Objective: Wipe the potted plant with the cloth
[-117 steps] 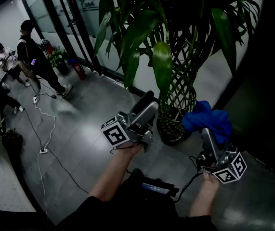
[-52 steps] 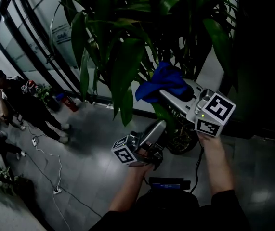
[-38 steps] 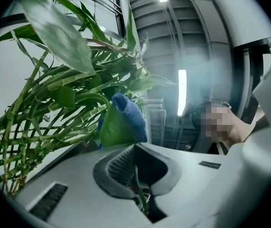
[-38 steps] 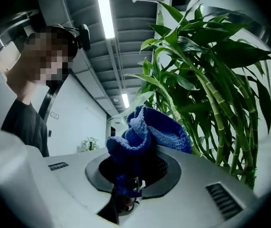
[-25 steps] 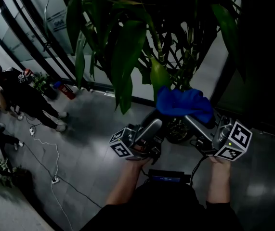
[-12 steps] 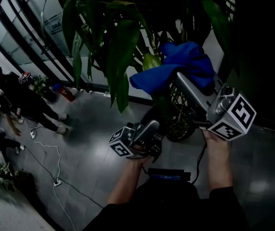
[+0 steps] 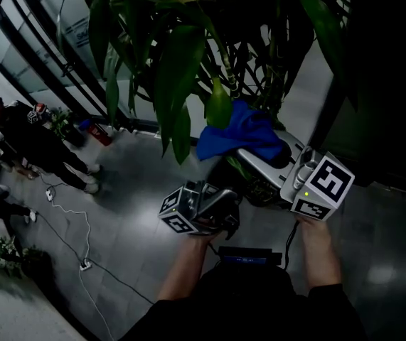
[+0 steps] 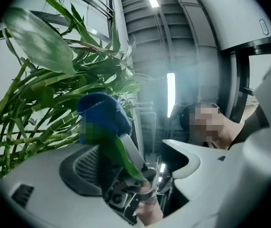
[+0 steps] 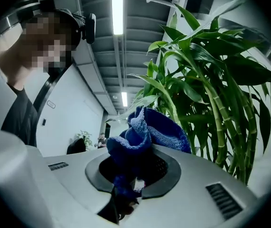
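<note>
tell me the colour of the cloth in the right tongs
Blue cloth, clearest in right gripper view.

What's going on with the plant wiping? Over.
Right gripper shut on blue cloth, cloth against a leaf. Left gripper open, empty, low. Nothing blocking.

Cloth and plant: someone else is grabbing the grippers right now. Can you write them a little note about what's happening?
Right gripper: shut on the blue cloth, raised to the plant's lower leaves; the cloth seems to touch one.
Left gripper: open, empty, held low in front of the body.
Done: cloth is picked up and at the plant. How many leaves are wiped can't be told.
Left: rub the cloth along the leaves.
</note>
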`<action>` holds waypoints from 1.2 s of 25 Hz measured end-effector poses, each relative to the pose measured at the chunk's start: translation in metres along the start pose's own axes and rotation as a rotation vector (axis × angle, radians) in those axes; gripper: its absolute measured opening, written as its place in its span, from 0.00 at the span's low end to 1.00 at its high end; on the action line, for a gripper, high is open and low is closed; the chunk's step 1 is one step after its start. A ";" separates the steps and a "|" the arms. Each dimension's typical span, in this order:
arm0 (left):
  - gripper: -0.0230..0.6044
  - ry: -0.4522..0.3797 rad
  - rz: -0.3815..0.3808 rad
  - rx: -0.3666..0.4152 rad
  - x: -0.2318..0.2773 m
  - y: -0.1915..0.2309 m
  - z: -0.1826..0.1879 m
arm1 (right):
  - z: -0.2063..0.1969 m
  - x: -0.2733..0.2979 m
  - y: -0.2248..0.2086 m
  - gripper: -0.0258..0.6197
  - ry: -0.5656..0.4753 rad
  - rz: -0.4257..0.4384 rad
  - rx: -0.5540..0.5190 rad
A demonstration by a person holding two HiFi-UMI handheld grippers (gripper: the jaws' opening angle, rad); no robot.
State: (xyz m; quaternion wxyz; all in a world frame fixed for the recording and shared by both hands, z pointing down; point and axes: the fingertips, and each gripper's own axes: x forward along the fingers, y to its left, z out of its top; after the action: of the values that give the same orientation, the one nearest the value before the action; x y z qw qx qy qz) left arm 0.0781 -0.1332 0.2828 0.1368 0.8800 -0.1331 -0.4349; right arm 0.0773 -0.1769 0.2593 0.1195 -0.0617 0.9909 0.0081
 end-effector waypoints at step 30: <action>0.66 -0.066 0.063 -0.006 -0.011 0.013 0.010 | 0.111 -0.061 -0.006 0.18 -0.414 -0.106 -0.132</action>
State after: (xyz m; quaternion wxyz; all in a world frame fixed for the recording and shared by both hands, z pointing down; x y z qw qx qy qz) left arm 0.0619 -0.1425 0.2898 0.1485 0.8602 -0.1638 -0.4595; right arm 0.1631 -0.1721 0.1662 0.3161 -0.1185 0.9379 0.0793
